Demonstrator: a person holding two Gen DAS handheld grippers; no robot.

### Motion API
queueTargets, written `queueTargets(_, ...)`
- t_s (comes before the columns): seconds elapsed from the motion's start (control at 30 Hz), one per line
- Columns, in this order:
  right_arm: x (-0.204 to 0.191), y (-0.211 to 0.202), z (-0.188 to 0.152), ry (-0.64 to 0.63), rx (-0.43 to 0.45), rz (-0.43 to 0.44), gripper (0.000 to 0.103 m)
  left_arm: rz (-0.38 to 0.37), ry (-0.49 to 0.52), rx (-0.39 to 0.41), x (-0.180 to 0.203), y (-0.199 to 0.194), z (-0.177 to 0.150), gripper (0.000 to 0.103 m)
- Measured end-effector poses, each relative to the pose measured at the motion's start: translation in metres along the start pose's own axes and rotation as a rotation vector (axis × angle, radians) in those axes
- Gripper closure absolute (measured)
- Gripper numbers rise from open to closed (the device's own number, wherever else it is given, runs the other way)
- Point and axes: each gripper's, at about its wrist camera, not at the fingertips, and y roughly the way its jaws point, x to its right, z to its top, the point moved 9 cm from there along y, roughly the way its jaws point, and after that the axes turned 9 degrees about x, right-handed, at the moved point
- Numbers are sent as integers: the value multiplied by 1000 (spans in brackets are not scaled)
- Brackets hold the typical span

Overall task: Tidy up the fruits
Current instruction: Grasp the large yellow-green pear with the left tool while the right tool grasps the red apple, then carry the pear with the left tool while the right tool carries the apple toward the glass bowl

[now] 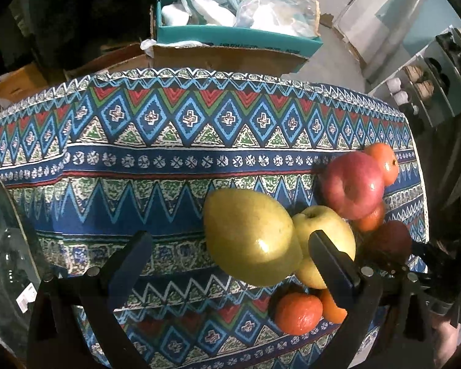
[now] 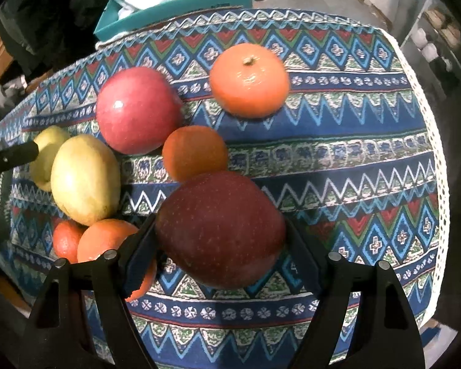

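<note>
A cluster of fruit lies on the patterned tablecloth. My left gripper hangs open over a big yellow-green pear, its fingers wide on either side and clear of the pear. Beside the pear are a yellow apple, a red apple and several oranges. My right gripper is shut on a dark red apple, both pads against its sides. Whether that apple is off the cloth I cannot tell. An orange sits just beyond it, and another orange lies farther back.
A clear glass dish stands at the left edge of the table. Behind the table is a teal box full of plastic bags on cardboard cartons. A shelf with small jars stands to the right. The cloth's lace edge marks the right side.
</note>
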Motion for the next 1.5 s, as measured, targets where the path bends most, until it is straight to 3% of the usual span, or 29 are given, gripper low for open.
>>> queueTargets(0.3,6,-16,12,14,54,10,23,-12,-37,-37,-1,19,-6,1)
queueTargets(0.43,4,-16,15,12,57,11,23,-49,-80,-41,-1,23,-7,8)
queueTargets(0.63,2,-21,16,9,66,15,23,-160,-156,-34,4,24,-9,31)
queueTargets(0.77,2,-24,16,5,75,9,23,-158,-141,-18,5,23,-11,32)
queueTargets(1.17,-15,-44,31,-52,160,10,23,-18,42,84,4,-1,-6,32)
queueTargets(1.5,-43,-67,45,-128,238,14,23,42,109,176,-3,-40,1,32)
